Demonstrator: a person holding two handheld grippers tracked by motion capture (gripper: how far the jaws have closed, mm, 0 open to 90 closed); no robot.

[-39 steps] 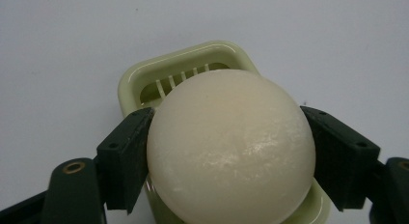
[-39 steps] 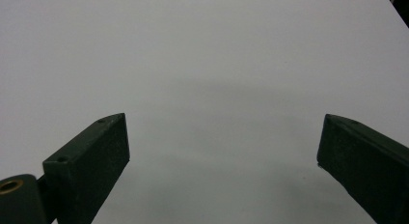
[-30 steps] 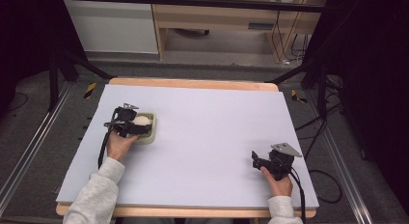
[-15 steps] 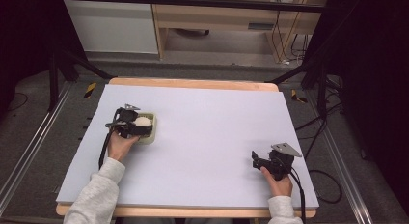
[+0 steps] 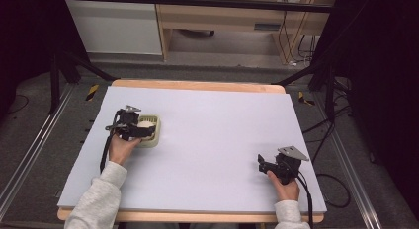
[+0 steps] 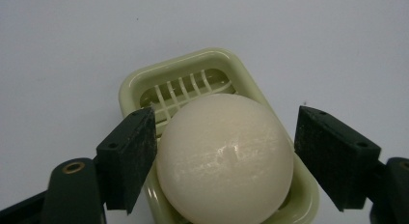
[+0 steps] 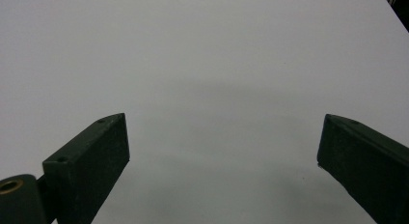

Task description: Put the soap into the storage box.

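A pale green soap dish [image 6: 144, 84] at the tabletop's [image 5: 222, 140] left holds a round cream soap [image 6: 224, 159]. The left gripper's [image 6: 224, 161] fingers straddle the soap, open; the right gripper's [image 7: 224, 161] fingers are open.

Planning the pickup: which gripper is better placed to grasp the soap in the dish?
Left. The left gripper has open jaws either side of the soap in the dish; the right gripper sits far across the table.

high view: above, facing forward-down, far | gripper views: along jaws, close | shared: table [image 5: 217, 140]
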